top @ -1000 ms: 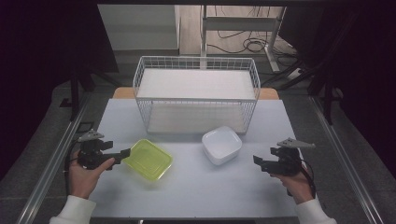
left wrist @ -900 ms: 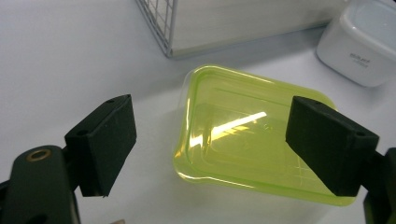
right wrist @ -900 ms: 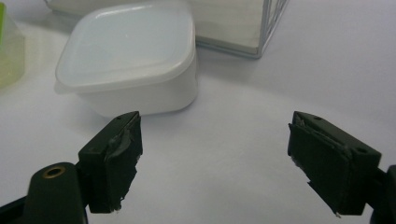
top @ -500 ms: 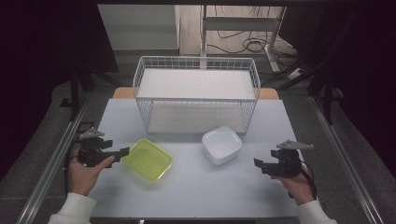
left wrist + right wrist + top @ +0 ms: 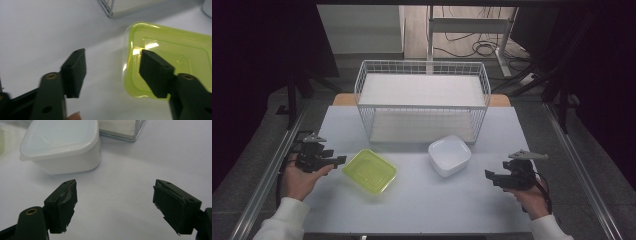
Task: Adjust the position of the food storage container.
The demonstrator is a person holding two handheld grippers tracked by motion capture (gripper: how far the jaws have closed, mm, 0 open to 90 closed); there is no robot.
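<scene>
Two claws: your left gripper [image 5: 112, 72] was closing, straddling the yellow-green clear plastic container [image 5: 172, 57] rim; right gripper [image 5: 113, 205] spread, idle.
Risk: container could skid away.

The white table [image 5: 422, 200] is viewed from above the person's side by the high view, facing forward and down. A close, low look along the left gripper [image 5: 112, 72] is given by the left gripper view, onto the translucent lime-green plastic container [image 5: 172, 55], also seen from above [image 5: 370, 171]. The lidded white plastic tub [image 5: 62, 147] is faced closely in the right gripper view and shared likewise [image 5: 449, 155].
</scene>
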